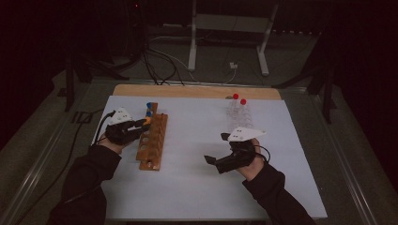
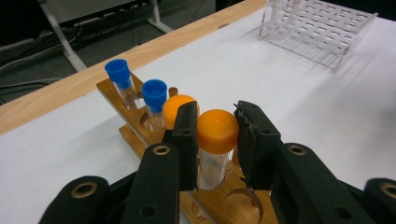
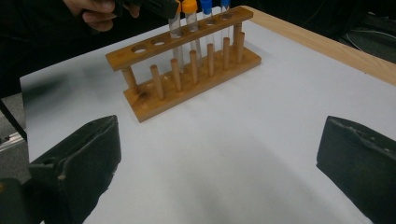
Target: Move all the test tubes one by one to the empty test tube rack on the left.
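My left gripper (image 2: 215, 140) has its jaws clamped on the orange-capped tube (image 2: 215, 149), pads pressing just under and against the cap. The tube stands upright with its lower end in a hole of the wooden rack (image 2: 140, 130), seen from the right gripper view as well (image 3: 175, 28). I judge it is partway seated. The risk from here: if I let go before the bottom rests on the rack's base, the tube drops and could crack, and if I push down off-axis, the glass could bind on the hole's edge or tip the light rack. Just beyond stands another orange-capped tube (image 2: 177, 105), close enough for my far jaw to knock. Farther on are two blue-capped tubes (image 2: 154, 95). My right gripper (image 1: 217, 161) hovers wide open and empty over the counter (image 1: 197, 187), well apart. Farthest off sits a clear plastic rack (image 2: 317, 32).
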The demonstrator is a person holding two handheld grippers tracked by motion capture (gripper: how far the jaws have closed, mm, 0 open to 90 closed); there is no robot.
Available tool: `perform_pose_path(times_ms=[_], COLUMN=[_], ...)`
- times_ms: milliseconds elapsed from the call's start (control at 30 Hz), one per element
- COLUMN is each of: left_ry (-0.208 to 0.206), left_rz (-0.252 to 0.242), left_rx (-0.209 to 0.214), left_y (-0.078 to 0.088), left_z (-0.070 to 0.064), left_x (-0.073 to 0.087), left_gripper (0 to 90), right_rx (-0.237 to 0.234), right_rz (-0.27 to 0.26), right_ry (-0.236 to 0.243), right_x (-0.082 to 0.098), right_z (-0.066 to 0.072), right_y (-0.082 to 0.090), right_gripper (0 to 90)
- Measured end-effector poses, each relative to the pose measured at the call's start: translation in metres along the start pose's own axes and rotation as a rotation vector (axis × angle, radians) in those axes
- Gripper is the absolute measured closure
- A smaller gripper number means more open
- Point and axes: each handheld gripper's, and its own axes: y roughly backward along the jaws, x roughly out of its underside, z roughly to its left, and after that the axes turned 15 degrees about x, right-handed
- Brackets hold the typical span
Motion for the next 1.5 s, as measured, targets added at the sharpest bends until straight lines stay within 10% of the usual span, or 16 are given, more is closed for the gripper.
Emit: perform_pose_path(times_ms=[333, 833, 1267, 1500], left_ry=[0.015, -0.013, -0.011, -0.008], left_rz=[0.011, -0.028, -0.088, -0.104], left_rx=[0.016, 0.050, 0.085, 0.084], left_y=[0.000, 0.018, 0.029, 0.034], left_z=[0.001, -0.035, -0.055, -0.055], left_x=[0.001, -0.009, 0.010, 0.013], left_gripper=[70.3, 2.6, 1.2, 1.2], right_rx=[0.000, 0.100, 0.245, 0.332], right_rz=[-0.006, -0.064, -0.063, 0.032], right_ry=[-0.002, -0.006, -0.070, -0.113], right_x=[-0.002, -0.026, -0.017, 0.004], right_z=[-0.001, -0.040, -0.106, -0.135], right_y=[0.002, 0.020, 0.012, -0.017], right_gripper=[0.0, 0.0, 5.2, 17.0])
